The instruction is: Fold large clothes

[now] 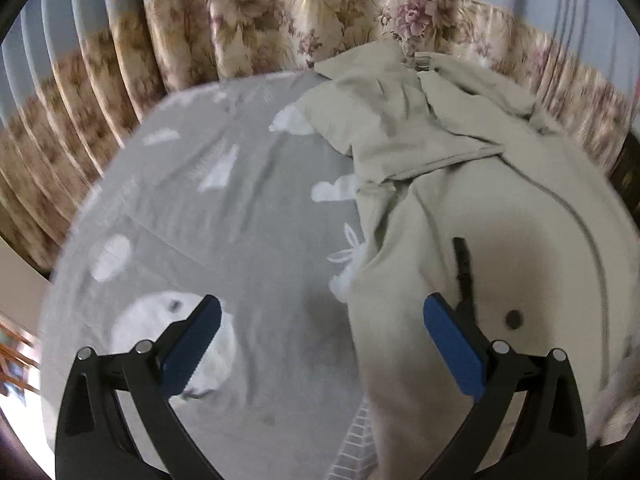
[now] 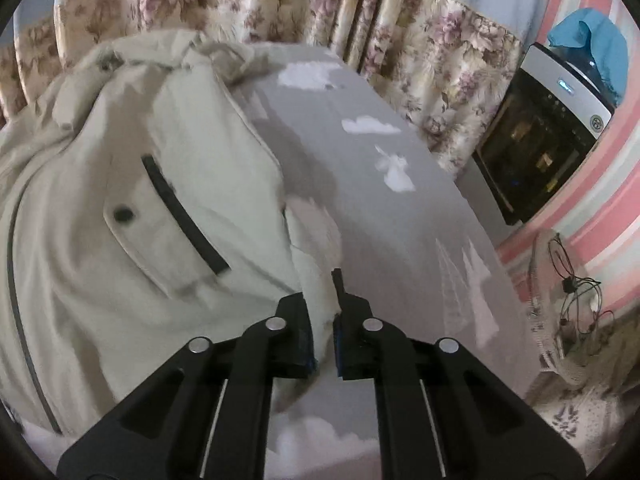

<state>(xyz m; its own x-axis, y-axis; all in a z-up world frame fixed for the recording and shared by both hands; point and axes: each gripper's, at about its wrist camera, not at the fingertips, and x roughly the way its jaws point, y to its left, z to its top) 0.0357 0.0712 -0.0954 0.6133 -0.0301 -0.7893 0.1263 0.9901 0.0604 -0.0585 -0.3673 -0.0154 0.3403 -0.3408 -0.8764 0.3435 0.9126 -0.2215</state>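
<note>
A large beige coat [image 1: 460, 184] with a dark zip pocket and a dark button lies spread on a grey bed sheet [image 1: 224, 208] printed with white clouds. My left gripper [image 1: 320, 320] hangs open above the coat's left edge, one blue pad over the sheet, the other over the coat, nothing between them. In the right wrist view the coat [image 2: 120, 184] fills the left half. My right gripper [image 2: 323, 320] is shut on a fold of the coat's right edge, with pale cloth pinched between its fingers [image 2: 298, 320].
Floral curtains [image 1: 280, 20] hang behind the bed. To the right of the bed stand a dark appliance [image 2: 536, 136] with a blue cloth on top, a pink striped wall, and a wicker stand [image 2: 560, 312] holding glasses and cables. Bare sheet [image 2: 380, 208] lies right of the coat.
</note>
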